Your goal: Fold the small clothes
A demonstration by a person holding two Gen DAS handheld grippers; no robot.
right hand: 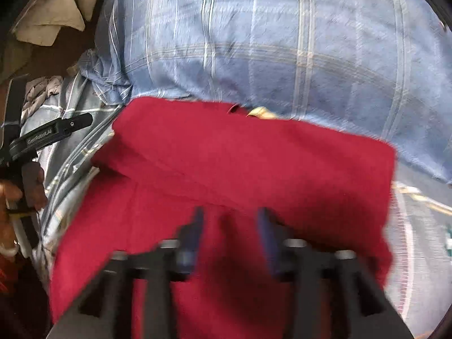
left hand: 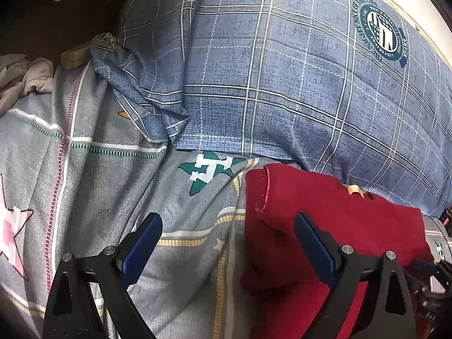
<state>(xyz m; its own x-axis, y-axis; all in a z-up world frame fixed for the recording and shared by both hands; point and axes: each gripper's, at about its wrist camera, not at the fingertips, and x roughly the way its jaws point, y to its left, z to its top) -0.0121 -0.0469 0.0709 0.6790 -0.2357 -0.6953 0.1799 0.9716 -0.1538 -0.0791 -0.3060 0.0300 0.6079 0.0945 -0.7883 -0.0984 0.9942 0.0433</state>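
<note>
The left gripper (left hand: 227,233) hangs spread wide over the grey sheet (left hand: 113,175), holding nothing. The red garment (left hand: 333,220) lies folded beside it, against the blue plaid quilt (left hand: 282,70). The right gripper (right hand: 230,220), blurred, hovers partly spread above the garment.

Bare bedsheet (left hand: 118,186) left of red garment (left hand: 325,220); blue plaid pillow (left hand: 282,70) close behind.

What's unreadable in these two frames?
- Right hand-held gripper: right wrist view motion-blurred; whether it pinches the red garment is unclear.
- Red garment's near edge: cut off by the frame bottom in both views.
- Tan tag: too small to read.
</note>
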